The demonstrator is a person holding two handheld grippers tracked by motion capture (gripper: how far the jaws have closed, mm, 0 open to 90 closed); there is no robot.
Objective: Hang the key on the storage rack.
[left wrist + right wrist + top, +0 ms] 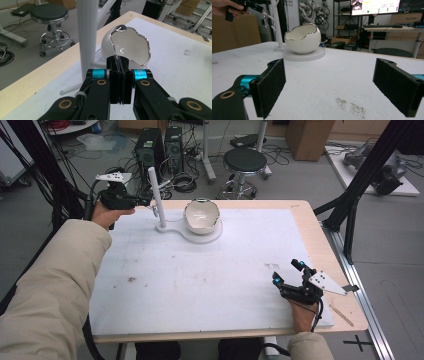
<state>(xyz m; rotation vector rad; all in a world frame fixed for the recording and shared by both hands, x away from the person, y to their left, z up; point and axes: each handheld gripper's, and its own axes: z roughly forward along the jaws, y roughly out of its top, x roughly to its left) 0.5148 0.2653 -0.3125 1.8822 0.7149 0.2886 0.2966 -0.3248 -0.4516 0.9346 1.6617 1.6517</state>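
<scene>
Altogether one eggshell bowl (201, 215), one white stand (156, 195); left gripper (120, 75) fingers pressed together, right gripper (329, 87) fingers wide.

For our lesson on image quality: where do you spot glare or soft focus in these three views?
Left gripper view: a bright glint on the egg-shaped bowl's silver rim, and the shut left claw up close looks soft. Right gripper view: the monitor is washed out. High view: even light, faint shadows.

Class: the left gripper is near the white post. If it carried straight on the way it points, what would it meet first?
Probably the egg-shaped bowl, straight ahead of the left gripper with its jaws closed. The white post stands just beside that line; depth is uncertain.
</scene>
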